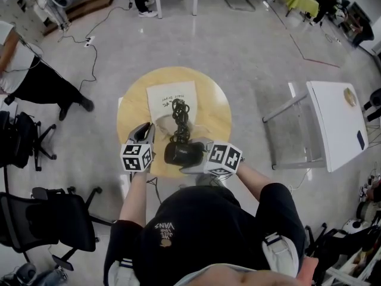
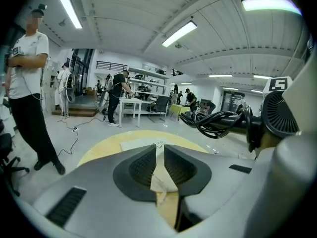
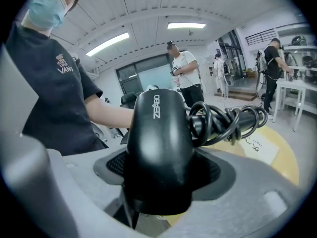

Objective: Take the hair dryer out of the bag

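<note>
A black hair dryer [image 1: 180,152] with its cord [image 1: 180,119] wound round the handle hangs above the near side of the round wooden table [image 1: 131,109]. My right gripper [image 1: 199,157] is shut on the dryer's barrel [image 3: 158,133], which fills the gap between the pads, and the cord [image 3: 225,119] sticks out to the right. My left gripper [image 1: 144,137] is just left of the dryer. Its jaws [image 2: 159,170] stand nearly together on a thin pale strip that looks like the edge of the clear bag [image 2: 159,182]. The dryer's rear grille [image 2: 280,114] shows at the right.
A white labelled sheet [image 1: 171,97] lies on the table's far half. A white side table [image 1: 336,124] stands to the right and office chairs [image 1: 53,219] to the left. A person [image 1: 27,79] stands at the far left, and cables trail on the floor.
</note>
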A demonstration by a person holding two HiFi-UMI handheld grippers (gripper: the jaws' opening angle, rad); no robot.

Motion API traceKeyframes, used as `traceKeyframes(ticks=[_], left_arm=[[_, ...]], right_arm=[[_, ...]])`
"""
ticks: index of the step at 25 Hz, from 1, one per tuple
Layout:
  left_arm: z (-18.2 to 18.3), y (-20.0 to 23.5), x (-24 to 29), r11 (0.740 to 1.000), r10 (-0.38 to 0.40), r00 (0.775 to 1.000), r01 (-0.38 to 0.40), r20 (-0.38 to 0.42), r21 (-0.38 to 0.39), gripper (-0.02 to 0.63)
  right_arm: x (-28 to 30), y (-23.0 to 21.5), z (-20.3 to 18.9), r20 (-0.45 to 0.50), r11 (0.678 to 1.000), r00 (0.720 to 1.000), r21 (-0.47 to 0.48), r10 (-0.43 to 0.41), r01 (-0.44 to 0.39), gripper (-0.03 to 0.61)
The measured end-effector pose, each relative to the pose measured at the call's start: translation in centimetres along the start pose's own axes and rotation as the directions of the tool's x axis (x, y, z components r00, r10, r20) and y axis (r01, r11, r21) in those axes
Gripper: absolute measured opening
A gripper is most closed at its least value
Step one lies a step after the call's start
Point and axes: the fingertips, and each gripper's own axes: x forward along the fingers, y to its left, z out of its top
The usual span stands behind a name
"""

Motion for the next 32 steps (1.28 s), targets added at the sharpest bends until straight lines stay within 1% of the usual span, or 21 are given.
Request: traceKeyframes(ticks=[4, 9, 12, 17, 21, 24, 28, 32], left_arm=[[1.3, -1.0, -1.2, 1.0, -0.021, 0.998, 0.021, 0.053, 0.003, 0.057], [2.8, -2.5, -2.7, 0.999, -0.025, 0.994, 0.019, 0.111, 0.047, 0.043], [3.4, -3.2, -3.6, 0.998, -0.042, 0.989, 0.036, 0.139, 0.045, 0.029], [4.0, -3.7, -5.1, 0.998, -0.05, 0.983, 0.044, 0.179, 0.038, 0.02], [4.6, -4.2, -6.1, 0.999, -0.047, 0.977, 0.041, 0.208, 0.031, 0.012], [4.9, -4.4, -6.7, 0.999, -0.047, 0.973, 0.042, 0.227, 0.028, 0.012], [4.9, -4.7, -7.5, 0.999, -0.042, 0.97, 0.039, 0.239, 0.02, 0.011], [4.8, -5.2, -8.5, 0.999, -0.045, 0.968, 0.038, 0.246, 0.033, 0.011]], right_arm=[[-0.6, -0.4, 1.7, 0.082, 0.999, 0.996, 0.014, -0.045, 0.044, 0.352], [-1.7, -1.3, 3.1, 0.18, 0.993, 0.978, 0.071, -0.102, 0.09, 0.351], [-2.2, -1.6, 3.6, 0.219, 0.989, 0.968, 0.103, -0.125, 0.104, 0.351], [-2.7, -1.7, 4.4, 0.278, 0.985, 0.95, 0.136, -0.143, 0.108, 0.353], [-3.6, -1.7, 5.1, 0.345, 0.982, 0.926, 0.162, -0.152, 0.1, 0.352], [-4.1, -1.7, 5.5, 0.373, 0.98, 0.914, 0.17, -0.162, 0.105, 0.353], [-4.7, -1.4, 6.0, 0.413, 0.976, 0.895, 0.194, -0.169, 0.095, 0.353], [-5.2, -1.2, 6.6, 0.45, 0.973, 0.874, 0.211, -0.184, 0.096, 0.353]])
